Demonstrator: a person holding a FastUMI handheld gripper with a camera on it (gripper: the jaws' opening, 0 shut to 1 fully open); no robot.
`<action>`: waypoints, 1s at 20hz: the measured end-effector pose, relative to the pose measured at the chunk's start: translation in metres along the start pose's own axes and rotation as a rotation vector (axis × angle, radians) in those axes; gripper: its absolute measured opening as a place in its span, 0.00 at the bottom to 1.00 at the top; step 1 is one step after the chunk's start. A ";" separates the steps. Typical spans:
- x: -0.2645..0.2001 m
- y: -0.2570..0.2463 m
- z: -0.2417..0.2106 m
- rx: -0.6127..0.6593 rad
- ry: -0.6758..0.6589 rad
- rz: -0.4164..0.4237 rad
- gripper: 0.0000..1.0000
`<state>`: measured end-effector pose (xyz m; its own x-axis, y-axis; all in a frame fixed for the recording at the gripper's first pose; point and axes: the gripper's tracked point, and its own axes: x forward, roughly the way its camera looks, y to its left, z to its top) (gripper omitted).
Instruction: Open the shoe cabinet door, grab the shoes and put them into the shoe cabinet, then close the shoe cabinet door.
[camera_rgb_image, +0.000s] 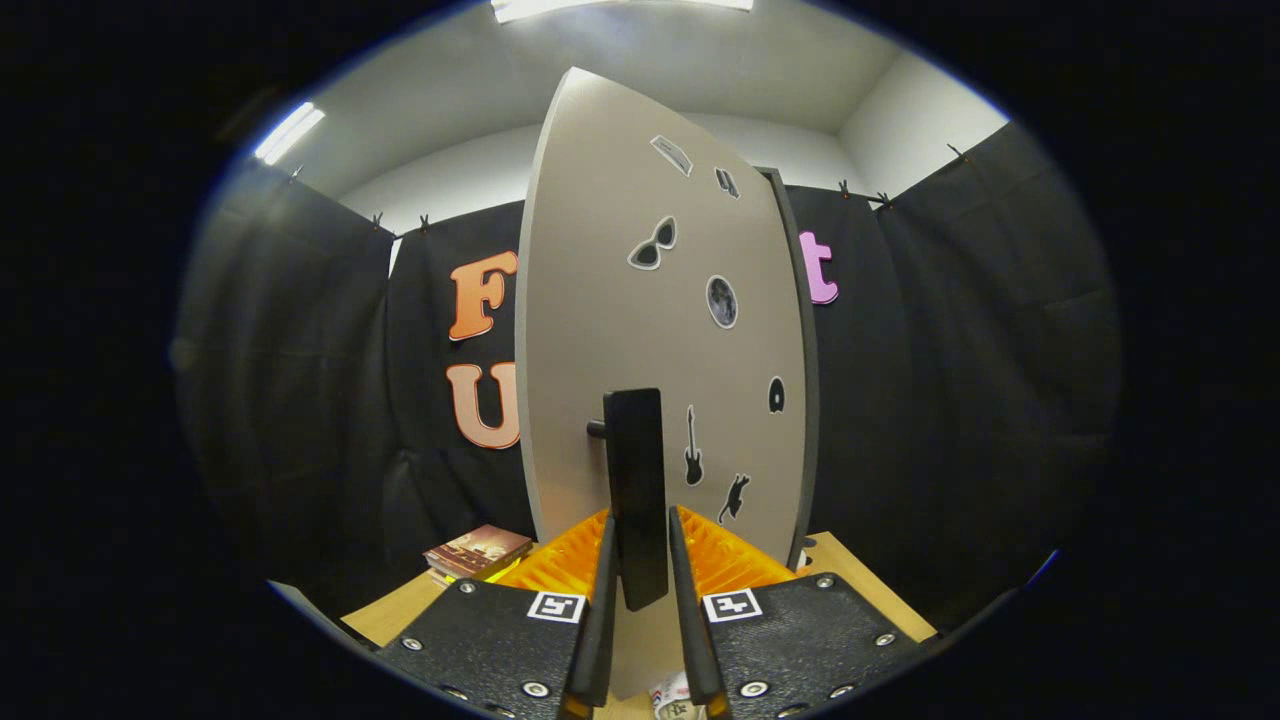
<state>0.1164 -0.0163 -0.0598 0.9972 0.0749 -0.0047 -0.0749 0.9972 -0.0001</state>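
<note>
The shoe cabinet's beige door (600, 300), dotted with small black stickers, stands right in front of me and is swung out, its thin edge toward the left. Its black upright handle (635, 470) sits between my fingers. My gripper (640, 535) is shut on that handle, with one finger pressing each side of it. Low down between the finger bases a small white patterned thing (672, 700) peeks out; I cannot tell what it is. The cabinet's inside is hidden behind the door.
A small stack of books (478, 552) lies on the wooden tabletop (865, 585) to the left of the door. Black booth cloth hangs close behind and on both sides.
</note>
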 end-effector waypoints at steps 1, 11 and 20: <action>-0.006 -0.009 0.000 -0.012 0.004 -0.005 0.29; -0.052 -0.111 0.002 -0.027 -0.017 -0.116 0.31; -0.076 -0.228 -0.007 0.070 0.001 -0.211 0.28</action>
<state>0.0578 -0.2491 -0.0669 0.9907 -0.1358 -0.0128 0.1363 0.9883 0.0682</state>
